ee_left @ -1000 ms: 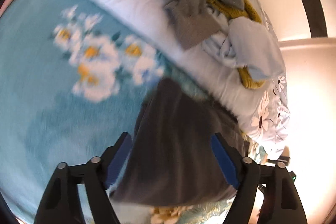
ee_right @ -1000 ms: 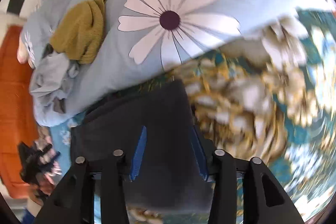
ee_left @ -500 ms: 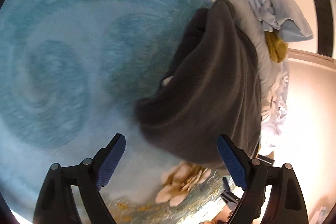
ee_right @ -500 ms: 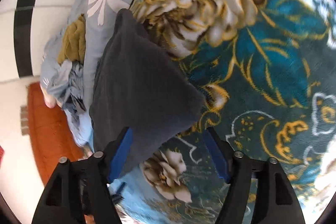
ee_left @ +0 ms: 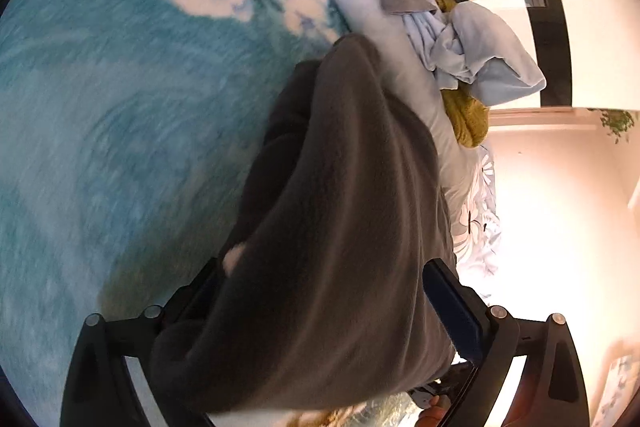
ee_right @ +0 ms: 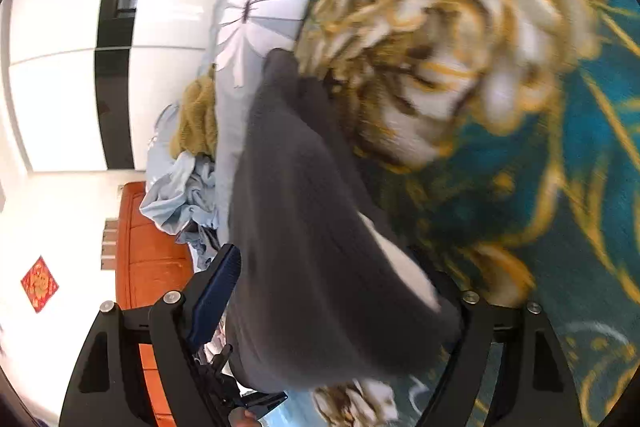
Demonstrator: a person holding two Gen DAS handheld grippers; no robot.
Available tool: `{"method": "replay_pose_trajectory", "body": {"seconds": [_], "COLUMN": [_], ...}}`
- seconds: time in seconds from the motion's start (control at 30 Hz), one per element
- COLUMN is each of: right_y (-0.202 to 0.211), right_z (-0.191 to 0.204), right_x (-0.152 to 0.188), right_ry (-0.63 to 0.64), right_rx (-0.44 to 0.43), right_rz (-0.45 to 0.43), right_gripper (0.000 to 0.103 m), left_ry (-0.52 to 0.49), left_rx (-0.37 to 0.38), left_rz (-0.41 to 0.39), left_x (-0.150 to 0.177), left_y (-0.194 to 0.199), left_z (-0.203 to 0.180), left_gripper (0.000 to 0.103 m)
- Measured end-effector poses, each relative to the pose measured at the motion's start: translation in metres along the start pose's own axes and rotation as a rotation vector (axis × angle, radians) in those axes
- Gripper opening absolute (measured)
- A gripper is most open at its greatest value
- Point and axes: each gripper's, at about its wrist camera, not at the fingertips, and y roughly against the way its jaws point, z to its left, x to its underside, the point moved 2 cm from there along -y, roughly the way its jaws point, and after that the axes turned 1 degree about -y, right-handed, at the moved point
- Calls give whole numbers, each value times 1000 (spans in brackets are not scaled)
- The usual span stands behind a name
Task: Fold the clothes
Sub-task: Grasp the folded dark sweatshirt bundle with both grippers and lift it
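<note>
Dark garment hides left gripper gap

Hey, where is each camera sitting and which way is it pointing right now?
Left wrist: on the left gripper, looking along its fingers at the dark garment on a light blue blanket; only the fingers show.
Right wrist: on the right gripper, facing the garment and teal floral blanket; fingers show.
Shared: the garment, the clothes pile, the daisy quilt.
</note>
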Motion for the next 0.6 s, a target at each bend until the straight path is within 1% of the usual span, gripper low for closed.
{"method": "replay_pose_trajectory", "body": {"seconds": [0.07,0.17,0.3,0.33,0.4,0.47,0.5,0.6], "right_y": [-9,-18,-30,-32,-37,-42,-43,-42], "right_z": [7,12,18,21,25,29,30,34], "right_x": [-5,-14,-23,-25,-28,-30,-30,-30], "right_ry": [28,42,64,74,74,65,55,15], "right_rx": [-8,-36,-25,-21,-9,11,27,69], "right_rz": [8,17,35,41,48,51,49,45], "right_gripper": [85,85,85,85,85,85,84,78], "left_ry": [-16,-30,-50,-65,-100,-121,-120,-71], "left_rx": [23,34,27,19,-32,-100,-122,-160], "left_rz": [-16,-55,-45,-40,-20,-7,-3,8], "left_x": [-6,-20,-32,-32,-33,-30,-30,-28], "left_y": [-1,2,-7,-8,-11,-9,-8,2], "left_z": [-4,-6,-5,-7,-12,-16,-17,-13], "left_gripper": [98,98,98,98,97,88,86,73]}}
